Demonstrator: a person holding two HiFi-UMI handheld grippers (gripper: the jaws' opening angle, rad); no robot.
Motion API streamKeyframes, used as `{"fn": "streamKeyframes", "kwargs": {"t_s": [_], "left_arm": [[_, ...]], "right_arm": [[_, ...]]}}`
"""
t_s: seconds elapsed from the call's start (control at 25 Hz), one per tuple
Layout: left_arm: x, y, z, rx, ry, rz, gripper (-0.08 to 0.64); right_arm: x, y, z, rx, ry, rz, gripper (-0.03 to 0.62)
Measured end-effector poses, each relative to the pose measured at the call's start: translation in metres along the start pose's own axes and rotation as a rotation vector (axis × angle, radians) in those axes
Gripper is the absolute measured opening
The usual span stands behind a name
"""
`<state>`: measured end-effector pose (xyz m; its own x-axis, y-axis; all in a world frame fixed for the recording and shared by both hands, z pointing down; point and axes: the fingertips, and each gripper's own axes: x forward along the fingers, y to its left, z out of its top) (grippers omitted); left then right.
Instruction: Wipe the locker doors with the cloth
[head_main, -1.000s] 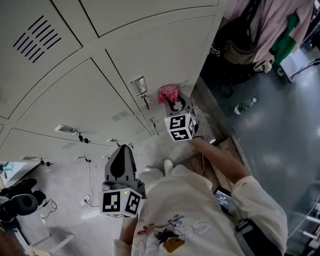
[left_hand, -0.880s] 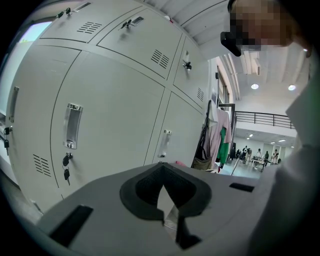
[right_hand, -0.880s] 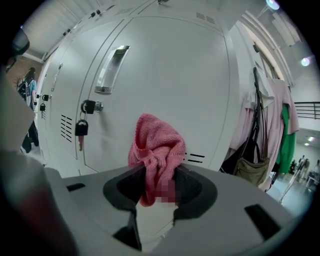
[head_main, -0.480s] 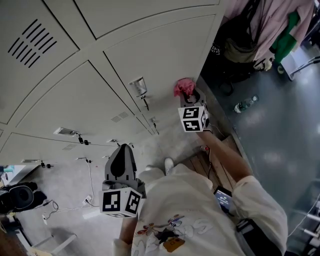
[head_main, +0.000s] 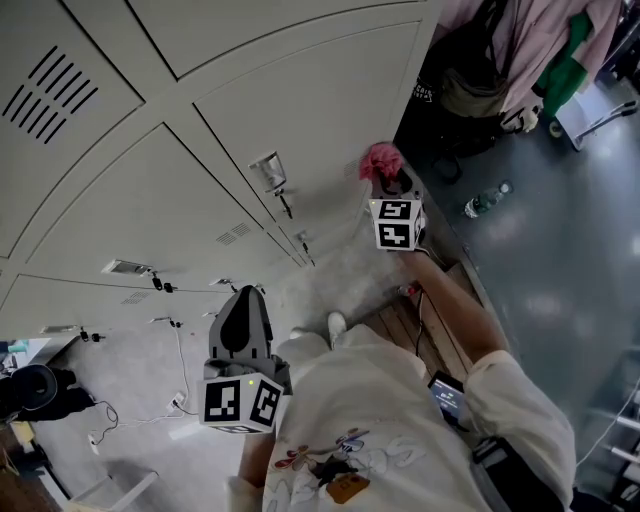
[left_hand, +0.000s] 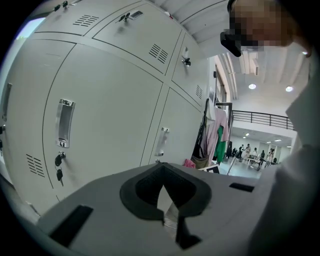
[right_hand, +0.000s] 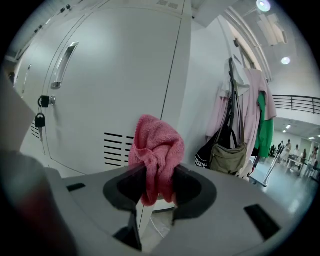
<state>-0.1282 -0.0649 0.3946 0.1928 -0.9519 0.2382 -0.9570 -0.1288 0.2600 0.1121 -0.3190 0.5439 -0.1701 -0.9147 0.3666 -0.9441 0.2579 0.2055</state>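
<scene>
Two grippers show in the head view, well apart. The right gripper (head_main: 388, 186) is held out at arm's length toward the lockers, and its jaws pinch a pink cloth (head_main: 380, 160) that bunches up above them. In the right gripper view, the cloth (right_hand: 156, 145) is squeezed between the two dark jaws of this gripper (right_hand: 156, 186), with the loose wad rising over them. It sits in front of the vent slots (right_hand: 115, 149) low on a pale locker door (right_hand: 120, 65), close to that door's right edge. Whether the cloth touches the metal cannot be told. A padlock (right_hand: 39, 120) hangs at the door's left side, under a long handle (right_hand: 64, 64).

The left gripper (head_main: 244, 300) hangs low by the person's body, away from the doors, its black fingers (head_main: 243, 325) drawn together into one taper. In its own view, the left gripper's (left_hand: 165, 200) jaws are pressed together with nothing between them, and it faces another locker door (left_hand: 110, 120).

To the right of the lockers, clothes (head_main: 535, 50) and a bag (right_hand: 227, 157) hang on a rack. A bottle (head_main: 487, 203) lies on the grey floor (head_main: 560, 280).
</scene>
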Motion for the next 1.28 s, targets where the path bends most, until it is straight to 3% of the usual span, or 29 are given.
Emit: {"fn": "streamKeyframes", "kwargs": {"t_s": [0.2,0.52,0.72,1.28], "left_arm": [[-0.003,-0.001,-0.004,-0.001,0.004,-0.007,0.003],[-0.007,-0.003,-0.001,-0.006,-0.017,-0.014,0.003],[-0.008,-0.001,0.001,-0.007,-0.031,-0.008,0.003],[-0.012,-0.001,0.011,0.006,-0.071,0.003,0.003]], "right_arm": [[-0.024,-0.007,0.018,0.066,-0.061,0.017,0.150],[-0.109,0.062,0.078,0.001,-0.226,0.257,0.147],[-0.154,0.100,0.114,0.012,-0.300,0.395,0.147],[-0.226,0.134,0.166,0.038,-0.399,0.578,0.146]]}}
